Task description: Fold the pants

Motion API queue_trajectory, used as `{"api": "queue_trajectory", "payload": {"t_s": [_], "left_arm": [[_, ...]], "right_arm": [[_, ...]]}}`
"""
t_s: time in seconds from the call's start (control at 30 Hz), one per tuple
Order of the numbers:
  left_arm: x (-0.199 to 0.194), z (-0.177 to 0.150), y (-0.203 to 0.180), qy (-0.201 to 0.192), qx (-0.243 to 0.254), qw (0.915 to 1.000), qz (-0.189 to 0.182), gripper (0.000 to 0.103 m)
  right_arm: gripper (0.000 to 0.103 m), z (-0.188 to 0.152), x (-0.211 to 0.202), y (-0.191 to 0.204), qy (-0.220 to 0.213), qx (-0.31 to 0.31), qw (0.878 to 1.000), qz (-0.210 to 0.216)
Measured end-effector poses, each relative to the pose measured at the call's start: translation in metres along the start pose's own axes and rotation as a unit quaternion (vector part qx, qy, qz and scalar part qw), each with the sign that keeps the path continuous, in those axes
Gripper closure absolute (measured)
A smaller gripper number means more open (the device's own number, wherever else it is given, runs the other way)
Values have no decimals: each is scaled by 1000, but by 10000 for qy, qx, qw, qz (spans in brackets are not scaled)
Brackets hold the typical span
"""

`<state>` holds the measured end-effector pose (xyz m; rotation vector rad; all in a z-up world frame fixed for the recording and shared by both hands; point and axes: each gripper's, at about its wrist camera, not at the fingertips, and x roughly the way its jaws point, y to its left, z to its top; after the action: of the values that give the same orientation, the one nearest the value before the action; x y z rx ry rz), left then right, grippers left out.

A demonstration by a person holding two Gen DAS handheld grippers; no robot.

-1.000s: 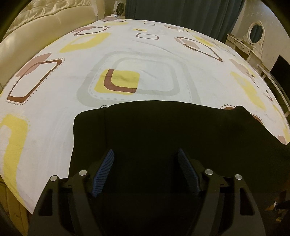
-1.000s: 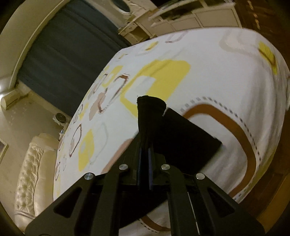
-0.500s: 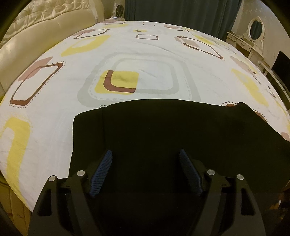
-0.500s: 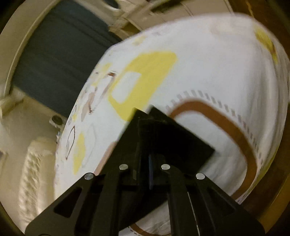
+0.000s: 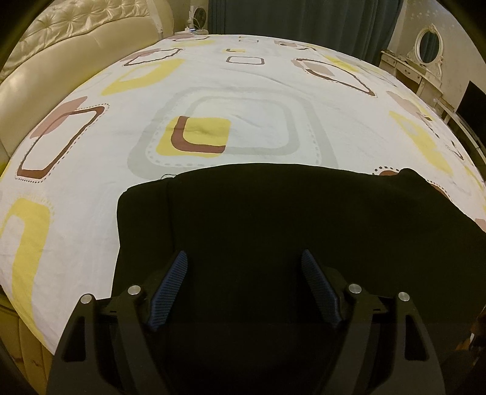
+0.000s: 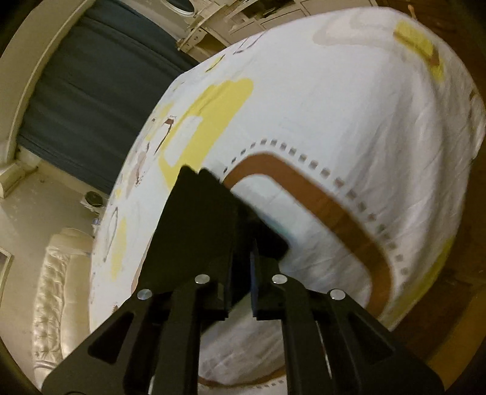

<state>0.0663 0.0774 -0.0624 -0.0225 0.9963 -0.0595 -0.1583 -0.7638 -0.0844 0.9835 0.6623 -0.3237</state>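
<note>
The black pants [image 5: 273, 218] lie flat on the near part of the bed, folded over, with an under layer showing at the left edge. My left gripper [image 5: 244, 264] hovers just above them, open and empty, blue pads [image 5: 316, 282] wide apart. In the right wrist view my right gripper [image 6: 243, 243] is shut on an end of the black pants [image 6: 197, 231] and holds it lifted over the bed. The fabric hides the fingertips.
The bed sheet [image 5: 258, 115] is white with yellow, brown and grey squares. A cream tufted headboard [image 5: 60, 39] is at the left. Dark curtains [image 5: 303, 15] and a white dressing table [image 5: 422, 70] stand behind the bed. The bed's edge [image 6: 425, 303] drops off at the right.
My right gripper has swung with the pants end, which has dropped lower and nearer the fingers; the view is blurred by motion. The left gripper has barely moved.
</note>
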Motion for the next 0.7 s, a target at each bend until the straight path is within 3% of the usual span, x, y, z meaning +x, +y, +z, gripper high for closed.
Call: {"api": "queue_trajectory", "payload": {"t_s": [0.07,0.17,0.33,0.43,0.47,0.53,0.6,0.7], "left_arm": [[0,0,0,2,3,10000,4,26],[0,0,0,1,5,10000,7,25],[1,0,-1,7,24,10000,60,25],[2,0,-2,11,36,9999,103,23],[3,0,-2,17,26,9999,111,23],[3,0,-3,19,-7,9999,123,22],[3,0,-4,14,-5,9999,141,22],[3,0,-3,9,-18,9999,124,22]], "right_arm": [[78,13,-17,19,-237,-484,9977,-419],[59,30,-15,50,-283,-1036,9930,-480],[54,60,49,89,291,-1657,9837,-639],[54,65,93,100,720,-1863,9753,-948],[54,63,101,97,853,-1863,9738,-988],[73,62,117,96,1051,-1896,9707,-1034],[85,63,117,99,1015,-1947,9705,-999],[91,68,108,101,803,-2045,9710,-937]]}}
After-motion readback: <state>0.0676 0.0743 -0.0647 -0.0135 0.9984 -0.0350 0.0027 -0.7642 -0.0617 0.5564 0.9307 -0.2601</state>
